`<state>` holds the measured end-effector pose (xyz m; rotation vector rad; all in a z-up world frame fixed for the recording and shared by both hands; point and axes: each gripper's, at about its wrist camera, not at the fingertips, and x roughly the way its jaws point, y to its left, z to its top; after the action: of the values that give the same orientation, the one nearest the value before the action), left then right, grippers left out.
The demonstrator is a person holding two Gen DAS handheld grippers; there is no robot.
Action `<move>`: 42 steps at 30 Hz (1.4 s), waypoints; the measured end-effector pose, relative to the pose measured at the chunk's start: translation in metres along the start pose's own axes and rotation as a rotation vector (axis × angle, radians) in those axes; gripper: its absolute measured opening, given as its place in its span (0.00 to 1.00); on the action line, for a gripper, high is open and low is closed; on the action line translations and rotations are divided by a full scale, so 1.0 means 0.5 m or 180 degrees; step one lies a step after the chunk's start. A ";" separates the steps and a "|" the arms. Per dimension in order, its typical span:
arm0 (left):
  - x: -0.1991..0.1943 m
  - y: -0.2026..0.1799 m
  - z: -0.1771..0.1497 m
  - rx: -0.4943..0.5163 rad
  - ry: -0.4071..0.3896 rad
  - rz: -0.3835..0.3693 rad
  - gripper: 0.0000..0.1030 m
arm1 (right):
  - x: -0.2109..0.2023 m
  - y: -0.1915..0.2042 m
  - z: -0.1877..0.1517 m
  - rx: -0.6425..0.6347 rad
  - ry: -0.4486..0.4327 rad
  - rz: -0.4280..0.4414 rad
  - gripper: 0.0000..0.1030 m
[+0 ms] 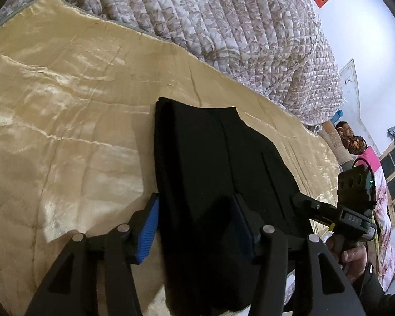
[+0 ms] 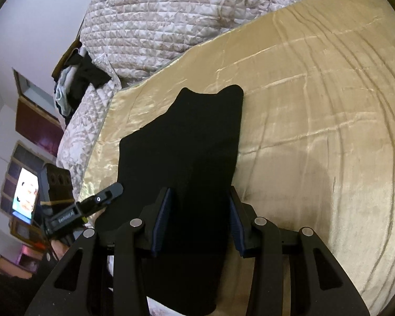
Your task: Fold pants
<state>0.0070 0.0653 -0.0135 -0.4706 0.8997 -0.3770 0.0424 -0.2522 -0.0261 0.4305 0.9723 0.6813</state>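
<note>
Your black pants (image 1: pixel 210 173) lay folded into a narrow stack on the gold satin sheet (image 1: pixel 65 105), running from the near edge of the bed away toward the quilted floral blanket (image 1: pixel 223 26) heaped along the far side.

Your left gripper (image 1: pixel 194 226) sat low over the near end of the stack. Its 2 fingers stood apart, 1 blue pad (image 1: pixel 148 229) just outside the left edge of the fabric, the other dark against the cloth on the right. The pads straddled the pants; you could not tell from this view whether either one pressed on them.

Your right gripper (image 2: pixel 198 220) sat likewise over the pants (image 2: pixel 187 158), seen from the opposite side, its 2 fingers apart with cloth between them. Both pads lay close against the black fabric; contact could not be told.

In the right wrist view the far end of the stack showed 2 small raised corners. Each gripper appeared at the edge of the other's view.
</note>
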 end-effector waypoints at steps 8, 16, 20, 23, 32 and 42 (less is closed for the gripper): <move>0.019 -0.011 0.016 -0.0018 -0.0060 0.0095 0.54 | 0.028 0.002 0.021 0.0003 -0.0044 -0.0061 0.36; 0.010 -0.021 0.012 -0.0057 -0.0095 0.0200 0.42 | 0.019 -0.001 0.014 0.0068 -0.0074 -0.0042 0.26; 0.020 -0.027 0.021 -0.0045 -0.0101 0.0255 0.40 | 0.022 -0.001 0.017 0.0072 -0.0071 -0.0062 0.26; 0.016 -0.036 0.026 -0.0007 -0.0119 0.0272 0.33 | 0.024 0.006 0.019 0.0049 -0.0086 -0.0115 0.25; -0.009 -0.081 0.059 0.0201 -0.0198 0.0270 0.23 | 0.005 0.049 0.035 -0.0069 -0.0262 -0.0108 0.16; -0.001 -0.091 0.195 0.0434 -0.0299 0.0432 0.23 | 0.022 0.117 0.139 -0.0258 -0.0356 -0.0044 0.16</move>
<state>0.0810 0.0497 0.0634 -0.2977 0.8043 -0.2877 0.0873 -0.2051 0.0384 0.3861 0.8385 0.6745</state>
